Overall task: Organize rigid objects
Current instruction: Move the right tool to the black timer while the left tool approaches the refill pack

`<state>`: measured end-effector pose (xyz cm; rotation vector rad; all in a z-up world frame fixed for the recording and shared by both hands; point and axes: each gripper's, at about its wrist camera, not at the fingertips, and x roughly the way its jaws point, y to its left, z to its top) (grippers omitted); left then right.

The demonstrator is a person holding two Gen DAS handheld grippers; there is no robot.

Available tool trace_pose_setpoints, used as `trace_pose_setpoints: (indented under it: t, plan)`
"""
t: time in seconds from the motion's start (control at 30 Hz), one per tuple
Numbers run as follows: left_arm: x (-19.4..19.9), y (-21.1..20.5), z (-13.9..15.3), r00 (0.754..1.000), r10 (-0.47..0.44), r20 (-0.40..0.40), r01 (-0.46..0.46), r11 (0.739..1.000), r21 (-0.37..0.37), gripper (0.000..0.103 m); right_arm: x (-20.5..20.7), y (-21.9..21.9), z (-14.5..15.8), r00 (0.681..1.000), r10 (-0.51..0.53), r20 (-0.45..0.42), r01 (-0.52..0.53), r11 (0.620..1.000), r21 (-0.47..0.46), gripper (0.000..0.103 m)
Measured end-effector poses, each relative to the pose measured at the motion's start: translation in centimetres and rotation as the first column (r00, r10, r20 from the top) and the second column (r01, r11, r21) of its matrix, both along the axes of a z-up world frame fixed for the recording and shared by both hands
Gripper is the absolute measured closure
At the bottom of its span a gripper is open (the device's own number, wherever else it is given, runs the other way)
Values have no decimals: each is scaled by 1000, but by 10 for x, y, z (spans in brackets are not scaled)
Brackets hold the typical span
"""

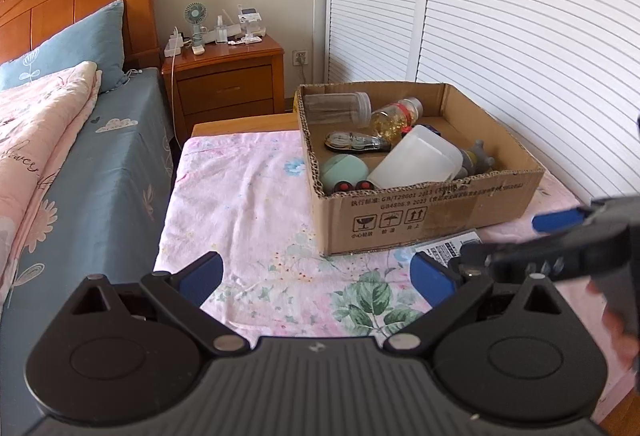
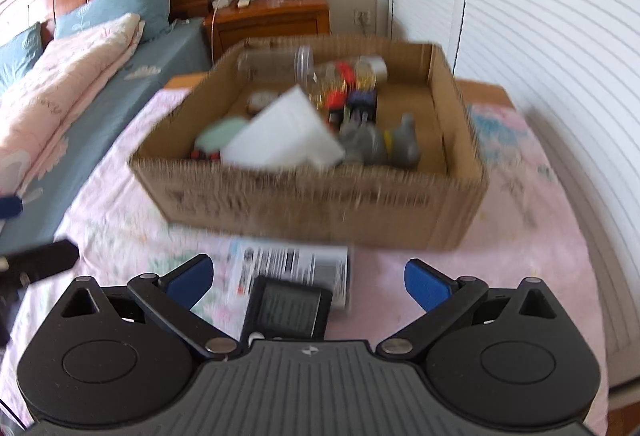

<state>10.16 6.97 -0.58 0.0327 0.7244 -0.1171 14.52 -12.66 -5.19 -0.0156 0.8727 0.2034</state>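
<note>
A cardboard box (image 1: 436,213) stands on a table with a pink floral cloth (image 1: 248,203). It holds a white plastic container (image 1: 416,159), a clear jar (image 1: 340,107), a bottle of yellow liquid (image 1: 394,115), a mint-green round case (image 1: 344,167) and grey pieces (image 1: 478,157). The box also shows in the right wrist view (image 2: 320,203), blurred. My left gripper (image 1: 316,276) is open and empty over the cloth. My right gripper (image 2: 308,284) is open above a black device with a screen (image 2: 286,310) that lies on a printed white packet (image 2: 296,264) in front of the box.
A bed with a blue sheet and pink quilt (image 1: 60,155) lies to the left. A wooden nightstand (image 1: 228,75) with a small fan and clutter stands behind. White louvred doors (image 1: 520,15) run along the right. The right gripper shows at the right edge of the left wrist view (image 1: 560,240).
</note>
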Motion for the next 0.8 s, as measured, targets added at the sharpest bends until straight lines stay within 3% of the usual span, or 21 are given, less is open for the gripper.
trace_pose_setpoints:
  t: [0.33,0.8]
  plan:
    - [-8,-3,-3,1000,-2,-17,2,1000,13,3,-1,11,-35,998,-34,-47,31,998,-60,0]
    - [1,-27,-11,998,-39,-56,42,998,47,3,-5,-28,-46,993,-106,-59,101,991,-82,0]
